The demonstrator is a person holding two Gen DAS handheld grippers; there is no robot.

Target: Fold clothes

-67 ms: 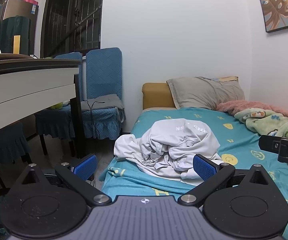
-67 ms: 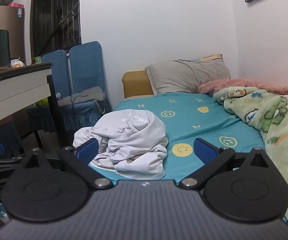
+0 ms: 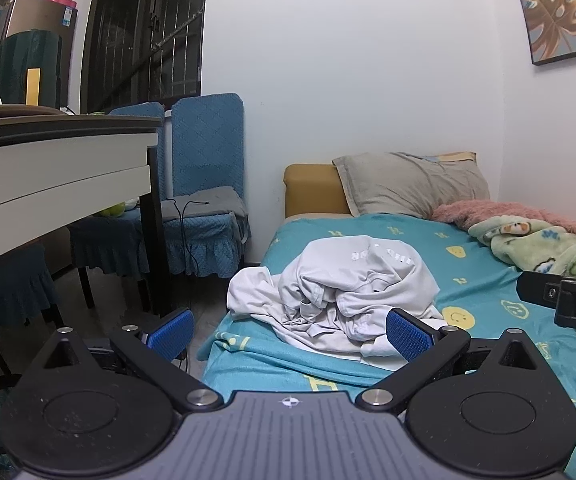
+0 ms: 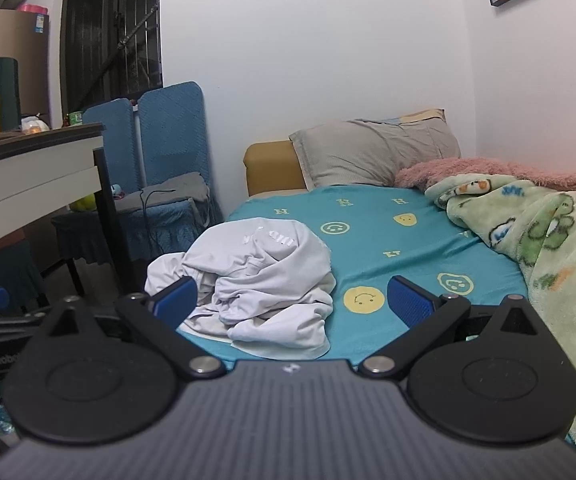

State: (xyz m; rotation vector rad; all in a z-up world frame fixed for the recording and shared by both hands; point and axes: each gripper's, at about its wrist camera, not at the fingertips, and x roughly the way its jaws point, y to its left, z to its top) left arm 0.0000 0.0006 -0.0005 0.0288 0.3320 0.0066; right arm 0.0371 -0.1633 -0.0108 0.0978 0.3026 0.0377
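on the teal bed sheet, at 12 o'clock from your left gripper, the crumpled white garment lies near the bed's left edge. both tongs, the right gripper too, stand wide open and empty. first take two edges and spread it flat. pillow at 1 o'clock, chairs at 10.
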